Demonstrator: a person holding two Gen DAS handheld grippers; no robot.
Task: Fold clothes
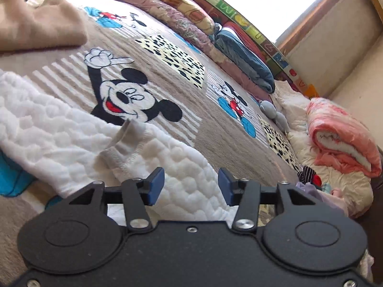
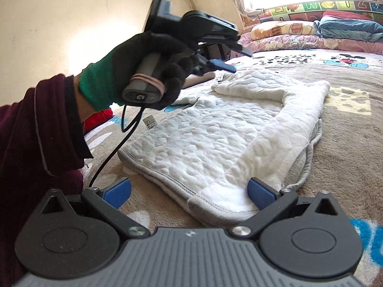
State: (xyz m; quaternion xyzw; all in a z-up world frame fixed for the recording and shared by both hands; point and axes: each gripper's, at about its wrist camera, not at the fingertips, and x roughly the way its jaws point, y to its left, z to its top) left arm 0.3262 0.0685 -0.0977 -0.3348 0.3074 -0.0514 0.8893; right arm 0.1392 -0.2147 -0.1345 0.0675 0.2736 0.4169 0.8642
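While the white quilted fleece garment [image 2: 215, 138] lies half-folded on the cartoon-print plush blanket [image 1: 167, 76], both the left gripper [image 1: 191, 186] and right gripper [image 2: 189, 192], gaping and empty, should pinch its near hem evenly before lifting.

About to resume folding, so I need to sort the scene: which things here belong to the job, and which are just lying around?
Job:
- white quilted garment, spread flat
- left gripper, open
- right gripper, open

Lying about:
- tan folded cloth
- rolled pink blanket
- blue bedding
- grey plush toy
- Mickey bedspread
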